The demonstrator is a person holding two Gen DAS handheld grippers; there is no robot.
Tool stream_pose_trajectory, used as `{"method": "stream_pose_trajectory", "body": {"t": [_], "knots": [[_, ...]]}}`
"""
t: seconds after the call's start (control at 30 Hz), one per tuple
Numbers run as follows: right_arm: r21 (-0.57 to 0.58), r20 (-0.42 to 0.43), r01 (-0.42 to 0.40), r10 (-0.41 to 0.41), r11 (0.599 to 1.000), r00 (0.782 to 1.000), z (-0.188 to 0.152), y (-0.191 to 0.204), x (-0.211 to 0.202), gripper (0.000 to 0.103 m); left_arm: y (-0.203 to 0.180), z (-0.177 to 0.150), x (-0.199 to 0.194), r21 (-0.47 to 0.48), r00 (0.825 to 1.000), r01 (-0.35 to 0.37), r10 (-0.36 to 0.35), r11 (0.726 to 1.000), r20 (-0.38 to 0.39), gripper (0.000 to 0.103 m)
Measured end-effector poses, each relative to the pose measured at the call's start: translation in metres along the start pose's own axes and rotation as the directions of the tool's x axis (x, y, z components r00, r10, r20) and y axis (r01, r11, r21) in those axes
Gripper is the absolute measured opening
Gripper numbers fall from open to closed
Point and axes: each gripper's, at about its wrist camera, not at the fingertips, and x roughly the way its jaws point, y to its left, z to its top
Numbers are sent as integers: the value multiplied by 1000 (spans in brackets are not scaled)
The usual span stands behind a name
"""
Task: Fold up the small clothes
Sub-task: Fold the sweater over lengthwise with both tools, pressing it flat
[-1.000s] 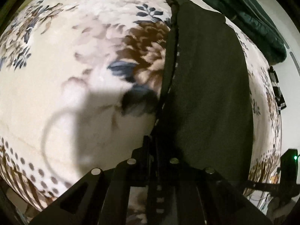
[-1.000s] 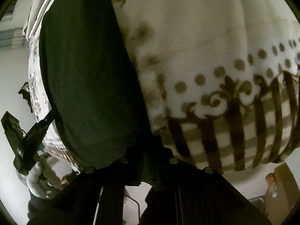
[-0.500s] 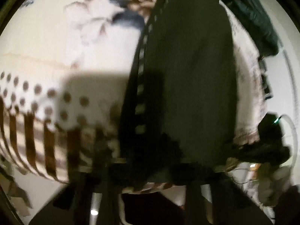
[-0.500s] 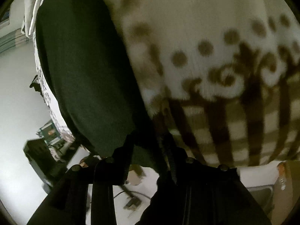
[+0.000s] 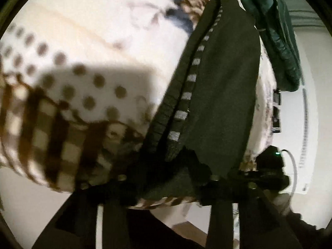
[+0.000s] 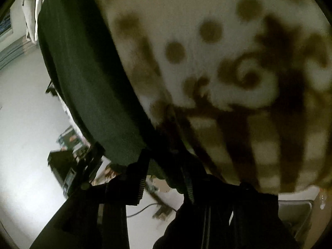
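Once clamped, left tool (image 5: 166, 176) now parted.

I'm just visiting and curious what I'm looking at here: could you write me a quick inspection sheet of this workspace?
Surface: cream blanket with flowers, brown dots and a checked border.
Job's things: dark garment, folded long and narrow, lying on the blanket, striped trim along one edge.
Clutter: dark green jacket bunched at the far end.
Grippers: left gripper has just been opening, the garment's near end between its fingers; right gripper is open at the garment's near edge, pads not seen pressing.
Cables: a thin cable on the floor.
Surroundings: pale floor, small dark items on it, blurred.
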Motion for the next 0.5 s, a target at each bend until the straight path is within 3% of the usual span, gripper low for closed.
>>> {"method": "stream_pose_trajectory", "body": {"t": [0.1,0.17,0.27,0.37,0.43,0.5], "knots": [[-1,-21,-44,44,999,999,5,-3,9,37,-3,4,11,39,1000,-19,20,999,-18,49],[3,-21,-73,73,997,997,7,-4,9,44,-4,5,11,50,1000,-19,20,999,-20,56],[7,-20,-82,82,997,996,6,-3,7,44,-11,1,3,53,999,-50,51,997,-11,58],[-4,-19,-83,83,997,996,-2,1,8,44,-22,-7,-14,122,987,-157,154,980,36,59],[-4,-19,-86,86,996,996,-3,1,7,44,-16,-7,-11,123,983,-182,179,976,31,61],[-5,-22,-78,78,997,997,-2,3,6,44,-2,-4,0,82,988,-152,152,985,7,63]]}}
